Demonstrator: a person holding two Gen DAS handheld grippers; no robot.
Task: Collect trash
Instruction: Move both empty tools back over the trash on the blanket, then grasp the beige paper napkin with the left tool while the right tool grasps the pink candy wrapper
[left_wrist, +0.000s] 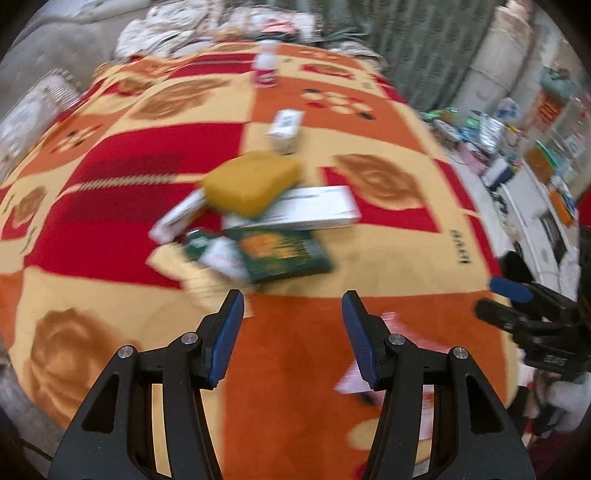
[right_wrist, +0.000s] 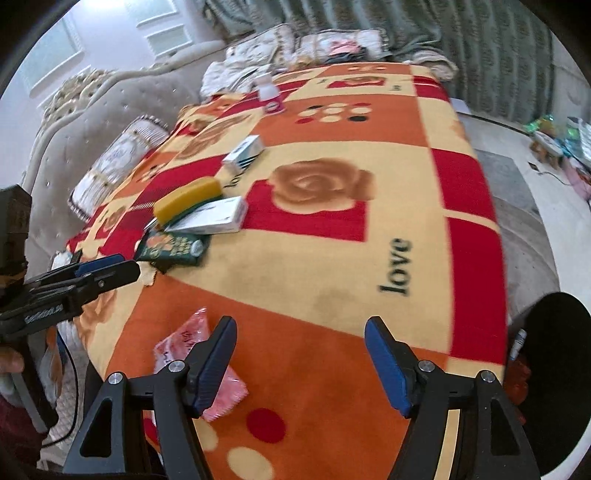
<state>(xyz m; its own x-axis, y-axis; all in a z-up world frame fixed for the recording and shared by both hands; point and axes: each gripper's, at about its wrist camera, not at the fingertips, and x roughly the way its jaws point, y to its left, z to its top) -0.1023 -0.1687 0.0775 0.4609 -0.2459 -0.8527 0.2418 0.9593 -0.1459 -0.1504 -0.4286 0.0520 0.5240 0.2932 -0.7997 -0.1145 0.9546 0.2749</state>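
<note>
While both grippers hang empty over the blanket-covered table, the left gripper has its blue-padded fingers apart with nothing between them, and the right gripper likewise stands with fingers apart and nothing between them.

Trash lies in two places. A crinkled pink plastic wrapper sits near the front edge, just beside the right gripper's left finger; it should be feather-light, limp and slippery, so pinching a raised fold or corner looks wiser than pressing flat.

Farther back is a pile: one yellow foam sponge with a green underside, soft and springy, best squeezed across its narrow sides; one long white cardboard box beneath it, light and stiff but crushable, best taken across its short width; one dark green printed packet, thin and probably slick; and a smaller white box poking out on the left, too blurred to describe further.

Beyond stand one small white carton and one white bottle with a pink label, upright and easily tipped.
</note>
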